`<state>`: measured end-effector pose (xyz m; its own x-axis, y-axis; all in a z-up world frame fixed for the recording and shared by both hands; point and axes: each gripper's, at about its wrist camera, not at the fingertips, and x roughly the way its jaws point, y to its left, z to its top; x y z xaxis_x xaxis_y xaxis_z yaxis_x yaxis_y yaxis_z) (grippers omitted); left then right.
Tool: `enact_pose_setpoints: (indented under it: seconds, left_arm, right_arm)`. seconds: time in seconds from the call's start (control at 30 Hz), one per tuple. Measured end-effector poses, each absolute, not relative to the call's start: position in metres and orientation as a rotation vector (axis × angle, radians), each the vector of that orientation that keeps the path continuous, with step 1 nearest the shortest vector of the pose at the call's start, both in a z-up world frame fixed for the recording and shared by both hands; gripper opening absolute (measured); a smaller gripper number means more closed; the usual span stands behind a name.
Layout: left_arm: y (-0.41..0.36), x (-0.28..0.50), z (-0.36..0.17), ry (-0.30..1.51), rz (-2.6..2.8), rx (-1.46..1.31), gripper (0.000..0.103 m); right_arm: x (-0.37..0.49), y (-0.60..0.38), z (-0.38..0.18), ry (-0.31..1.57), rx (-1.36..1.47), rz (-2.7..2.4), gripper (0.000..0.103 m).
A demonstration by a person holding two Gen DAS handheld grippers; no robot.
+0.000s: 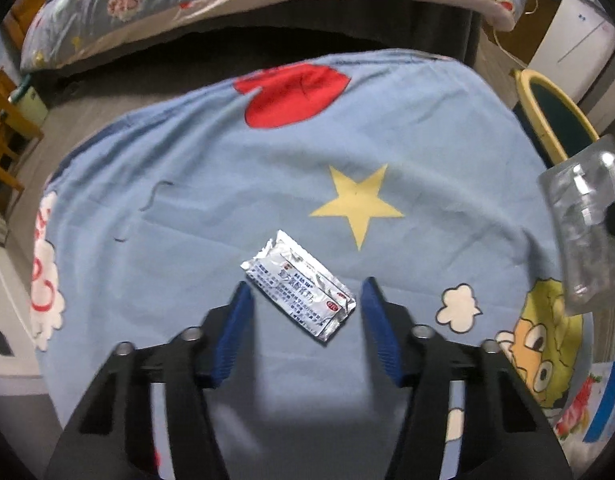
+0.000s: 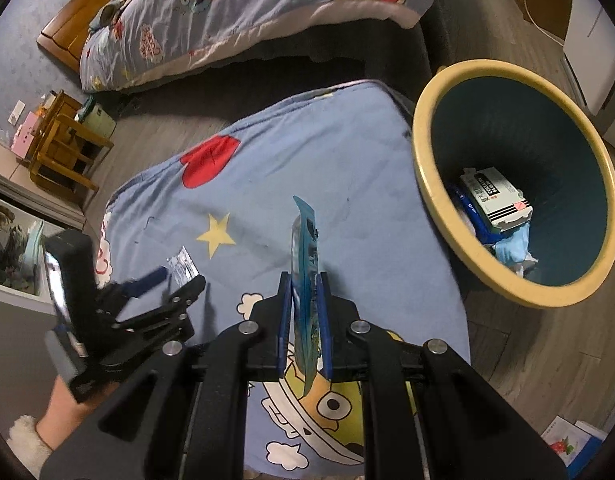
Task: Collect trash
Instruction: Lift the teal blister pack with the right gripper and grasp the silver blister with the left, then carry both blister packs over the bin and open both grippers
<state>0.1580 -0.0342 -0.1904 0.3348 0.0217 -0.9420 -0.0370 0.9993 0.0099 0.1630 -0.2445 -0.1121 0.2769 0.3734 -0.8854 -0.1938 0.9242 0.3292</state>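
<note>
A crumpled silver foil sachet point(image 1: 297, 280) with blue print lies flat on the blue cartoon sheet point(image 1: 211, 184). My left gripper point(image 1: 307, 282) points steeply down over it, jaws open, one blue pad on each side of the sachet and neither pressing on it. In the right wrist view the left gripper point(image 2: 181, 276) hovers at the sachet point(image 2: 182, 266). My right gripper point(image 2: 304, 276) is shut on a blue and clear plastic blister pack point(image 2: 305, 240) held upright on edge. That blister pack point(image 1: 583, 232) also shows at the right of the left wrist view.
A round bin with a yellow rim point(image 2: 427, 184) stands on the wood floor right of the sheet, holding a printed box point(image 2: 495, 196) and crumpled paper. A bed with a patterned quilt point(image 2: 235, 12) lies beyond. A wooden stool point(image 2: 63, 148) stands far left.
</note>
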Motion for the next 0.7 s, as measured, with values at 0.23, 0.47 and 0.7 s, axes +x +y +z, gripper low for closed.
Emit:
enact_pose_setpoints:
  seconds: [0.23, 0.47, 0.7]
  left_arm:
    - [-0.032, 0.158, -0.185, 1.191, 0.04, -0.048, 0.011]
    - [-0.02, 0.15, -0.157, 1.11, 0.0, -0.102, 0.009]
    - [-0.034, 0.14, -0.117, 1.033, -0.051, -0.103, 0.004]
  right_arm:
    - [0.17, -0.259, -0.101, 1.197, 0.199, 0.369, 0.012]
    - [0.175, -0.272, -0.083, 1.148, 0.241, 0.368, 0.012]
    - [0.179, -0.288, -0.064, 1.093, 0.284, 0.375, 0.012]
